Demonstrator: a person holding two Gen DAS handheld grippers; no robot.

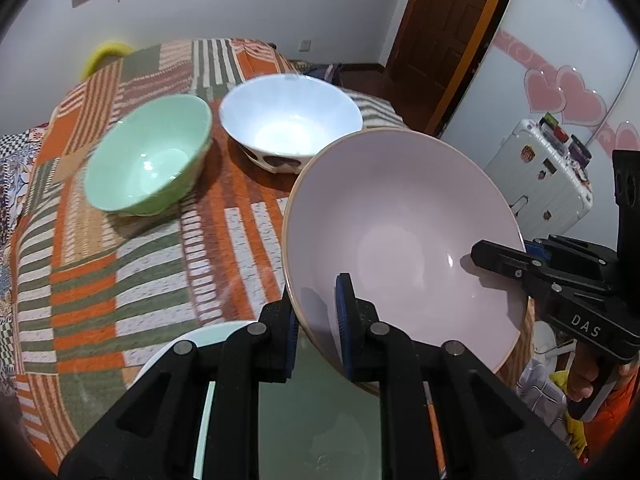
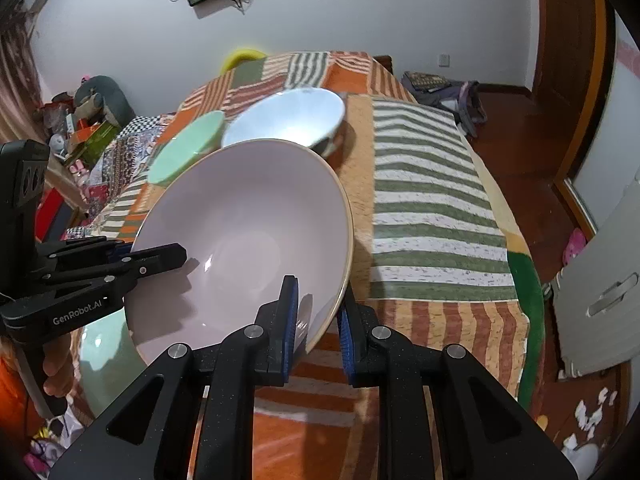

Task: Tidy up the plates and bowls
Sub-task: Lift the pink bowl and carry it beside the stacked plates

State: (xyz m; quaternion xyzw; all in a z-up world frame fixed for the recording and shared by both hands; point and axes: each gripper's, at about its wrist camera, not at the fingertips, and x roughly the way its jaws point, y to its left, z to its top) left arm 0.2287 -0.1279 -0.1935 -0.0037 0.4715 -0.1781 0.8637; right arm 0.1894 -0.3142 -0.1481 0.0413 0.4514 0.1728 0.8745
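Observation:
A wide pale pink bowl [image 1: 400, 240] with a tan rim hangs tilted above the table, carried by both grippers. My left gripper [image 1: 318, 316] is shut on its near rim, one pad inside and one outside. My right gripper [image 2: 318, 320] is shut on the opposite rim in the same way. Each gripper shows in the other's view: the right gripper [image 1: 500, 260] and the left gripper [image 2: 172, 258]. Below the pink bowl [image 2: 248, 232] lies a pale green plate [image 1: 176, 344]. Farther back stand a green bowl [image 1: 148, 156] and a white bowl [image 1: 290, 116], side by side.
A striped orange, green and white patchwork cloth [image 2: 432, 208] covers the table. A white suitcase [image 1: 540, 176] and a wooden door [image 1: 444, 36] are to the right. Clutter sits on the floor at the left [image 2: 88, 128]. A yellow object [image 2: 240, 58] peeks over the far edge.

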